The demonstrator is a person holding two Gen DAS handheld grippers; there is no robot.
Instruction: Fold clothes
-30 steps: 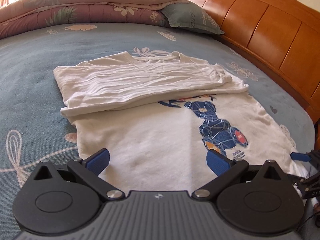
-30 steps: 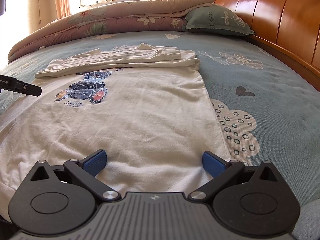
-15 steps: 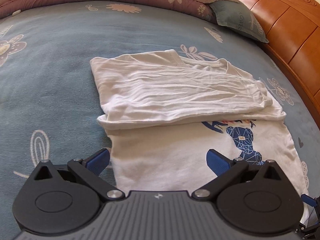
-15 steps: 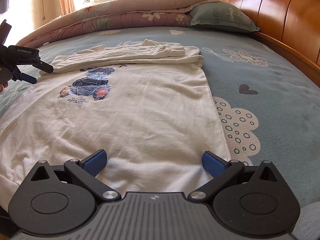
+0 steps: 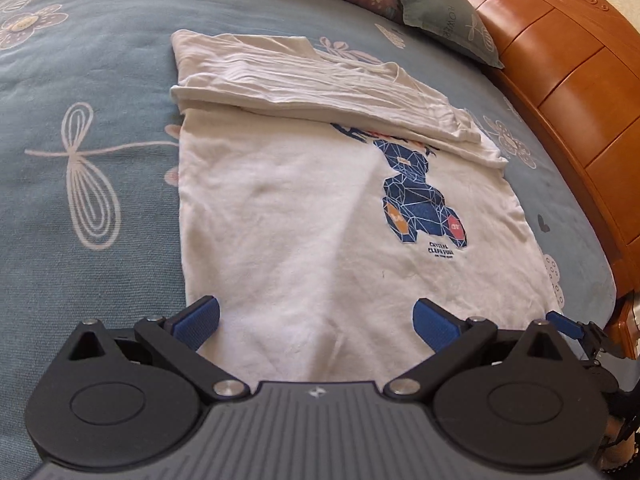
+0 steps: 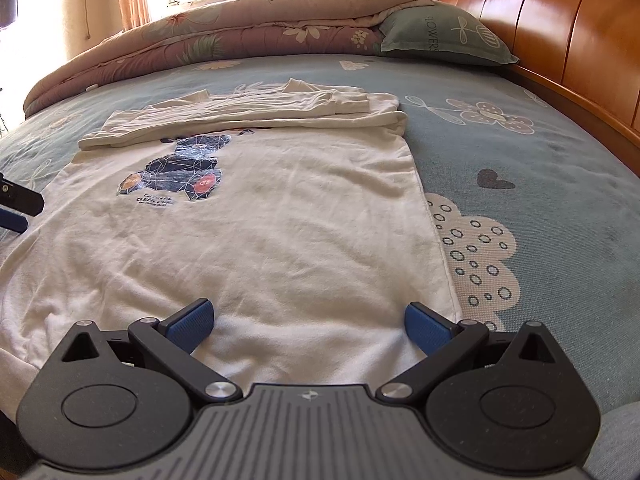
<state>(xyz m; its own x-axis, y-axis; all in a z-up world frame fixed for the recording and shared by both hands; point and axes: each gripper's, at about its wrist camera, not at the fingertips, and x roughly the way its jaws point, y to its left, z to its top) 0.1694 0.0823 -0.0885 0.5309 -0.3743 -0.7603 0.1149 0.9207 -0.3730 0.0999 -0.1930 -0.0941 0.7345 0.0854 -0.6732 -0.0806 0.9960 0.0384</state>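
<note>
- To the far left of my left wrist view lies the blue-green bedsheet [image 5: 80, 128], printed with pale dragonfly and flower shapes.
- My left gripper [image 5: 316, 320] hangs low over the near hem of the white T-shirt [image 5: 288, 208]; its blue fingertips [image 5: 198, 320] are spread wide, with nothing between them.
- The left fingertip sits over the shirt's left edge, the other over plain cloth further in; I cannot tell whether either touches the fabric.
- The T-shirt lies flat on the bedsheet, print side up, its top part and sleeves folded into a wrinkled band [image 5: 304, 80] across the far end.
- A blue geometric bear print [image 5: 420, 200], with small lettering under it, sits right of the shirt's middle, just below the folded band.
- In the same view my right gripper [image 5: 568, 326] shows at the shirt's near right corner.
- From my right wrist view, the right gripper is also spread wide and empty over the near hem; its right fingertip [image 6: 424, 326] is near the shirt's right edge.
- At the far end lie a folded quilt [image 6: 240, 36] and a green pillow [image 6: 444, 36].
- The wooden headboard [image 6: 560, 32] runs along the right.
</note>
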